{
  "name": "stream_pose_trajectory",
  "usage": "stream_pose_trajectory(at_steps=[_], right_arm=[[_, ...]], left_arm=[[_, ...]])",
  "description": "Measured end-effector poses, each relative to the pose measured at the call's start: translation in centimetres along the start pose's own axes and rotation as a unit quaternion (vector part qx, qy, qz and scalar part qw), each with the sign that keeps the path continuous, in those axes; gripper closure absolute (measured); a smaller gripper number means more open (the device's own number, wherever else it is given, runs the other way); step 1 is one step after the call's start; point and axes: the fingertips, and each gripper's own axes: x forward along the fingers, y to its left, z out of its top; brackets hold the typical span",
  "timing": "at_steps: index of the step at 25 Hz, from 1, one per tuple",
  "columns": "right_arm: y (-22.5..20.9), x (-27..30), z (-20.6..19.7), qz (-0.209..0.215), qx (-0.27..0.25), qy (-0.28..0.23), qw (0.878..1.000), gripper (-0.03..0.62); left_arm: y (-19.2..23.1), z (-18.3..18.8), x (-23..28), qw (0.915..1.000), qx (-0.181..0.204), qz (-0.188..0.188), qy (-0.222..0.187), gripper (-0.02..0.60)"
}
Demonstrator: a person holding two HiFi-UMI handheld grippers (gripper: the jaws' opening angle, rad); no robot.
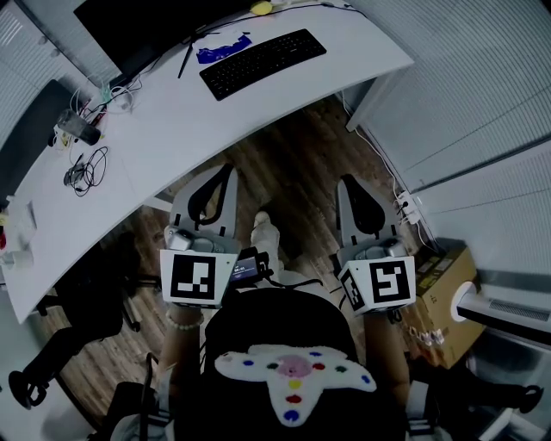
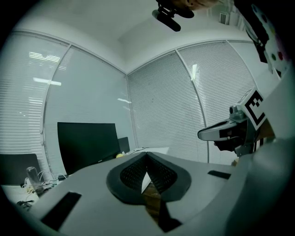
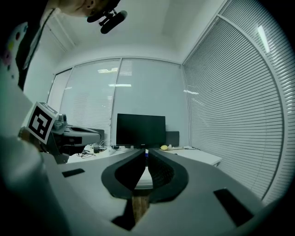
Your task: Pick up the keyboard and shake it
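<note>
Keyboard (image 1: 263,63) first: it lies flat on the far part of the white desk (image 1: 172,129), just in front of the dark monitor (image 1: 146,26), untouched and angled across the desktop. Both tools hang well short of it, over the wooden floor on the near side. The left gripper (image 1: 219,172) has its jaws pressed together with nothing between them, and the right gripper (image 1: 349,181) is pinched closed and empty too. They are held level, side by side and pointing towards the desk, which I read as a carrying posture for the approach. Nothing is lifted yet. The keyboard is long, so I expect one tool to go to each end, and the jaws must part before either can take an edge.
</note>
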Motion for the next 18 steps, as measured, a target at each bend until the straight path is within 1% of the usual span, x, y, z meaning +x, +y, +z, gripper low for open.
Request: stream_pose_trajectory(at_steps=[6, 12, 14, 18], right_arm=[[-1.5, 2.0, -0.2, -0.008, -0.002, 0.002, 1.0, 0.549], [-4.4, 6.2, 0.3, -0.02, -0.005, 0.003, 1.0, 0.549], [-5.4, 8.0, 0.5, -0.021, -0.007, 0.006, 1.0, 0.549], [-6.9, 11.9, 1.2, -0.016, -0.013, 0.013, 1.0, 0.549]], left_arm=[[0.5, -0.1, 2.8, 0.9999, -0.002, -0.009, -0.005, 0.565], [2.1, 0.1, 8.2, 0.9997, -0.005, -0.02, -0.011, 0.565], [2.4, 0.4, 10.2, 0.9995, 0.005, -0.029, -0.015, 0.565], [3.1, 0.7, 14.0, 0.9979, 0.042, -0.047, -0.011, 0.565]])
